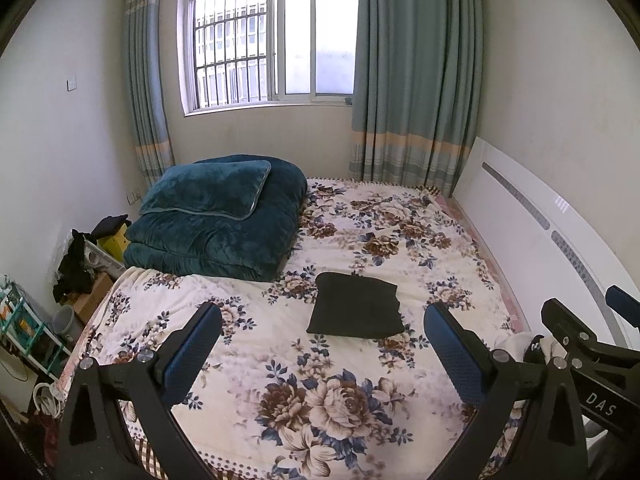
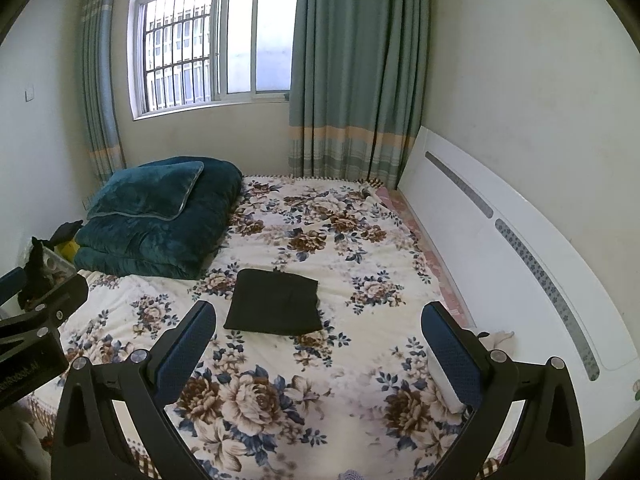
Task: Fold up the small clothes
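Note:
A small black garment (image 1: 355, 305) lies folded into a flat rectangle on the floral bedspread (image 1: 328, 396); it also shows in the right wrist view (image 2: 275, 301). My left gripper (image 1: 323, 330) is open and empty, held above the bed short of the garment. My right gripper (image 2: 319, 326) is open and empty too, with the garment ahead and slightly left. The right gripper's body shows at the right edge of the left wrist view (image 1: 580, 344). A pale cloth (image 2: 499, 337) lies near the headboard behind my right finger.
A folded teal blanket with a pillow (image 1: 216, 216) sits at the far left of the bed. A white headboard (image 2: 500, 248) runs along the right. Curtains (image 1: 416, 80) and a window are behind. Clutter and boxes (image 1: 84, 268) stand on the floor at left.

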Motion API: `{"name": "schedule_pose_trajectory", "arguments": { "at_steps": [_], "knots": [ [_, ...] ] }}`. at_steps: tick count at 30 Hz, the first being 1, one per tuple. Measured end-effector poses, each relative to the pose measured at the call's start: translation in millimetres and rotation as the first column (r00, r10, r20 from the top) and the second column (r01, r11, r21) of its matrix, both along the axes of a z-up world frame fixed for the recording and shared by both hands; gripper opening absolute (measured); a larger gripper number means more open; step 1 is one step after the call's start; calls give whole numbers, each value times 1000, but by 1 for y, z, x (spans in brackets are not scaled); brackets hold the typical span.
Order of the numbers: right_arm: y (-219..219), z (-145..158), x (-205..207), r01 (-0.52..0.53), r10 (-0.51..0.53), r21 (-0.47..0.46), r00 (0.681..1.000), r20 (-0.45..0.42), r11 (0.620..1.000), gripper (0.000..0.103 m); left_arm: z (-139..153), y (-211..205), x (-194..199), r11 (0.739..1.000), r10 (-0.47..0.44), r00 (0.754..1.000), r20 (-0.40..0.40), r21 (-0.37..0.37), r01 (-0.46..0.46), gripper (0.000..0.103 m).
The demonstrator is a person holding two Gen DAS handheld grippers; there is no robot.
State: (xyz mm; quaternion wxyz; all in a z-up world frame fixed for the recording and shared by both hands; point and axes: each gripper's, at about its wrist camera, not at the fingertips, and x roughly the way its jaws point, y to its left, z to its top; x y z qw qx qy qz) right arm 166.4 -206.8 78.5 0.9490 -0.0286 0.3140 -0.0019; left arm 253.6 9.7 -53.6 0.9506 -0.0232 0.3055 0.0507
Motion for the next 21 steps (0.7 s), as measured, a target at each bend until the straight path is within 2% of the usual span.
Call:
{"name": "schedule_pose_trajectory", "arguments": {
  "at_steps": [21],
  "knots": [
    [10, 4, 4, -5, 5, 6, 1000, -6, 1000, 103, 1, -1, -1, 1000, 4, 1000, 1, 0, -4, 103]
  ]
}}
